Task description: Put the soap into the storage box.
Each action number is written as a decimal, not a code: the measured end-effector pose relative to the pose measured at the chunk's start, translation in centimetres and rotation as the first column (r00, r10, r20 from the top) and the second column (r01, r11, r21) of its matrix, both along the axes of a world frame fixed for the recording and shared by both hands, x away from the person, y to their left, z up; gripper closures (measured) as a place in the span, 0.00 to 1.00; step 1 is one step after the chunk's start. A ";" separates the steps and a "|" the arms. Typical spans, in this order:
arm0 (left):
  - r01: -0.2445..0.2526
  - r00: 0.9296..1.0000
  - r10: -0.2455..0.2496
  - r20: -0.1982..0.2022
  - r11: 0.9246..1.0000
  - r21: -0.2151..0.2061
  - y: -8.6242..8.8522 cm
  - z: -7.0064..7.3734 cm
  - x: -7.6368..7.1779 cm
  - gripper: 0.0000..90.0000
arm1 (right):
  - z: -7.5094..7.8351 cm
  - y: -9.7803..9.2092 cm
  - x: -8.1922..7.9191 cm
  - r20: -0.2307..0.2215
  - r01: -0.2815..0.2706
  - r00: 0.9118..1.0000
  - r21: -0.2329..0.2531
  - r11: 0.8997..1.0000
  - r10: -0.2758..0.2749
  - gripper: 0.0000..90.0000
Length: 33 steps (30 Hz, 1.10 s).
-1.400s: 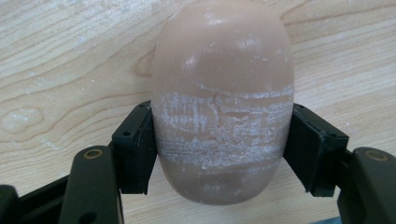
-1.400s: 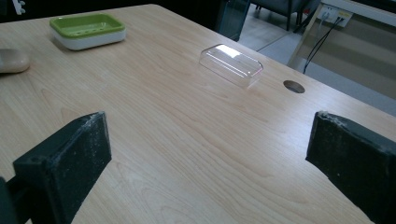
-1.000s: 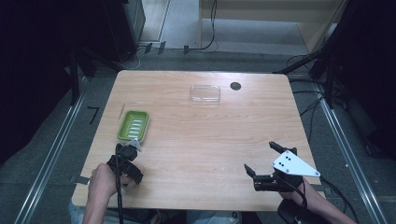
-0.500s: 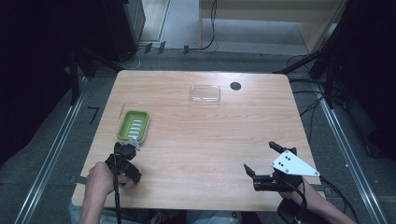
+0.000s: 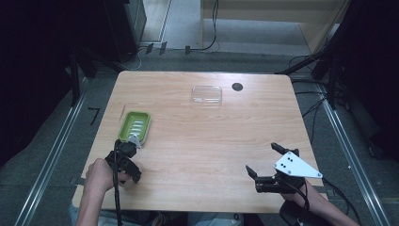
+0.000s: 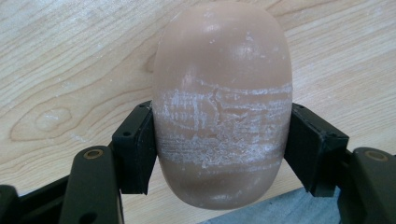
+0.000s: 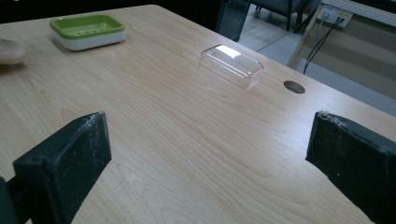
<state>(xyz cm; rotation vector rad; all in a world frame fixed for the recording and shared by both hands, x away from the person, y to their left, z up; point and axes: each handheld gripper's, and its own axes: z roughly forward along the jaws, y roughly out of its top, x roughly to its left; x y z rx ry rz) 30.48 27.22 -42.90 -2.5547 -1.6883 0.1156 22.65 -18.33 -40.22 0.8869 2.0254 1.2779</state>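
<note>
Left gripper (image 5: 130, 147): sat at the near-left part of the table, held in the person's left hand (image 5: 99, 173); its two black jaws were clamped on the bar of soap, one pad pressed flat against each long side, as the left gripper view showed.
Bar of soap (image 6: 223, 105): a smooth tan oval with whitish scuff marks across its middle, gripped between the left jaws just above the wood; in the right gripper view its rounded end peeked in at the far left edge (image 7: 10, 50).
Soap dish (image 5: 134, 126): a green tray on a white base, standing on the table just beyond the left gripper's tips, its ridged inside bare; whether soap and dish touched could not be told.
Table (image 5: 207, 141): light wood, with a small round hole (image 5: 237, 86) near its far edge.
Clear lid (image 5: 206, 94): a transparent rectangular cover lying at the far middle of the table, just left of the hole and well apart from both grippers.
Right gripper (image 5: 266, 160): rested at the near-right corner with the grey three-cornered plate on top; its jaws stood wide apart with nothing between them, only bare wood showing there in the right gripper view.
</note>
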 end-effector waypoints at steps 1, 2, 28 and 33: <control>0.002 1.000 -0.002 -0.001 1.000 -0.003 0.1 0.0 0.1 0.37 | 0.0 0.0 0.0 0.000 0.000 1.000 0.000 1.000 0.000 0.00; -0.001 1.000 0.001 -0.004 1.000 -0.004 0.1 0.1 0.2 0.37 | 0.0 0.0 0.0 0.000 0.001 1.000 -0.001 1.000 -0.001 0.00; 0.010 1.000 -0.010 -0.020 1.000 0.005 0.4 1.8 2.0 0.37 | 0.0 0.0 0.0 -0.001 0.002 1.000 0.002 1.000 -0.002 0.00; 0.010 1.000 -0.010 -0.026 1.000 0.002 0.6 2.2 2.5 0.37 | 0.0 0.0 0.0 -0.001 0.003 1.000 0.003 1.000 -0.003 0.00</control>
